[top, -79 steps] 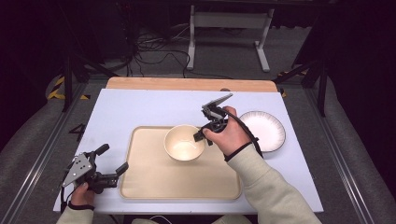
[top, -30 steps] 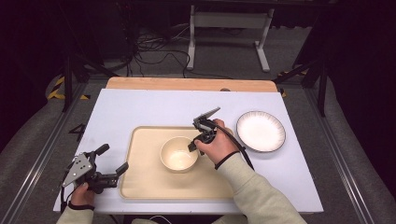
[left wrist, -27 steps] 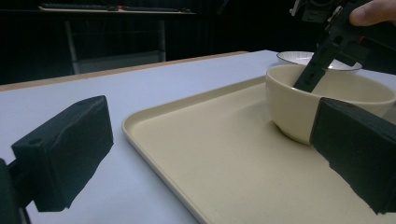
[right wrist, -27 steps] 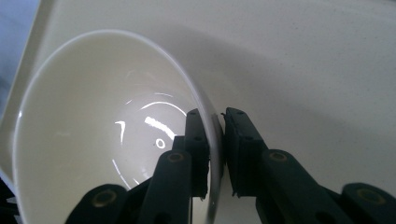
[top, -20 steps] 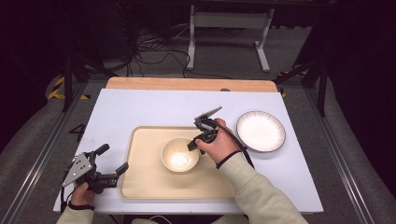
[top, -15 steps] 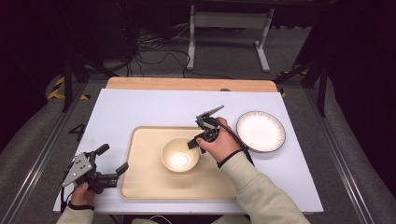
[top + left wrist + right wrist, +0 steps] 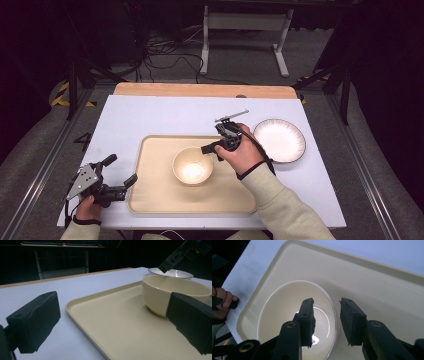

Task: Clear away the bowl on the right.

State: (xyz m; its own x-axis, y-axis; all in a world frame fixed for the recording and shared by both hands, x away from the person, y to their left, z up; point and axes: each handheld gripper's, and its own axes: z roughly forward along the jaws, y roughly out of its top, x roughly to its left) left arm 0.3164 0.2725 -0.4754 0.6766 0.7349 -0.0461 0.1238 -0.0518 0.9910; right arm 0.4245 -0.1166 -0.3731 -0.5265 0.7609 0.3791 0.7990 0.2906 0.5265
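Pale beige sleeves, a black cable, and each black hand-held gripper [image 7: 102, 175] has brass-coloured screws.

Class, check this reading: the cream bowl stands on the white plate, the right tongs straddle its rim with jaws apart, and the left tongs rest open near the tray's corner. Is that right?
One detail is wrong. The bowl stands on the beige tray, not on the white plate, which lies apart, right of the tray; the high view shows it. The right tongs do straddle the rim with jaws apart, and the left tongs rest open near the tray's corner.
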